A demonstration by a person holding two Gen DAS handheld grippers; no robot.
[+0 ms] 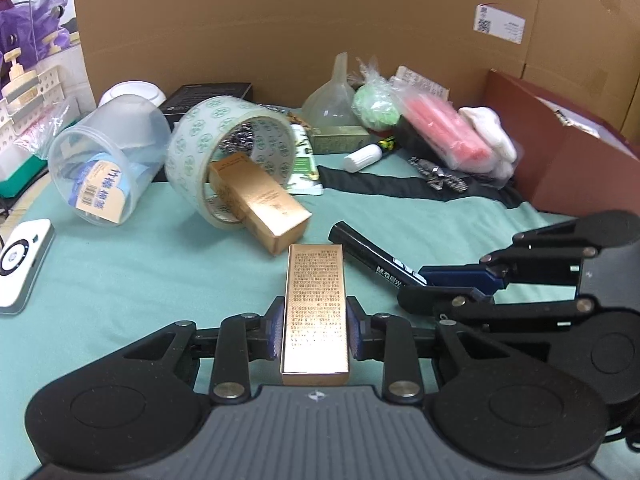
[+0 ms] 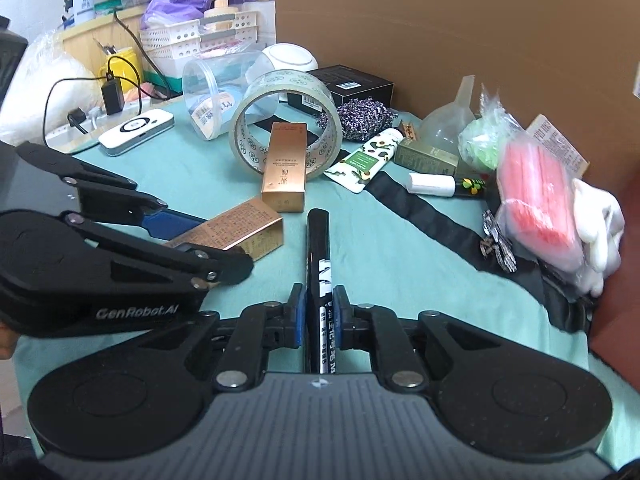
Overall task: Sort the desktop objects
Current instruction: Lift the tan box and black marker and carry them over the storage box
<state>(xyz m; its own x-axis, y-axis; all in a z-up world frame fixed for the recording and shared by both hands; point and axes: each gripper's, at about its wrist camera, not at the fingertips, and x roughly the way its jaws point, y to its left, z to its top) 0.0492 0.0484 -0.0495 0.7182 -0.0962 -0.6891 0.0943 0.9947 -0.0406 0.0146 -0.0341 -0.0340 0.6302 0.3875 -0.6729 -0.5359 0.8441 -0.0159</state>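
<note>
While a brown cardboard wall [image 1: 280,20] backs the scene, a teal cloth [image 1: 140,280] covers the desk w/ clutter on it. Next in size, a clear plastic tub [image 1: 108,160] lies on its side at left, beside a big tape roll [image 1: 228,152] standing on edge. A second gold box [image 1: 260,204] leans w/ one end inside the roll's hole. At right, a bag of pink items [image 1: 448,136] sits near a clear funnel [image 1: 336,96].

L gripper [image 1: 314,328]: jaws part-closed, blue pads pressed on both long sides of the gold box [image 1: 316,308], which points fwd, printed face up.

R gripper [image 2: 317,312]: jaws nearly fully closed, pads clamping the black marker [image 2: 319,248]; marker's far end sticks out fwd over the cloth, just right of the gold box.
</note>
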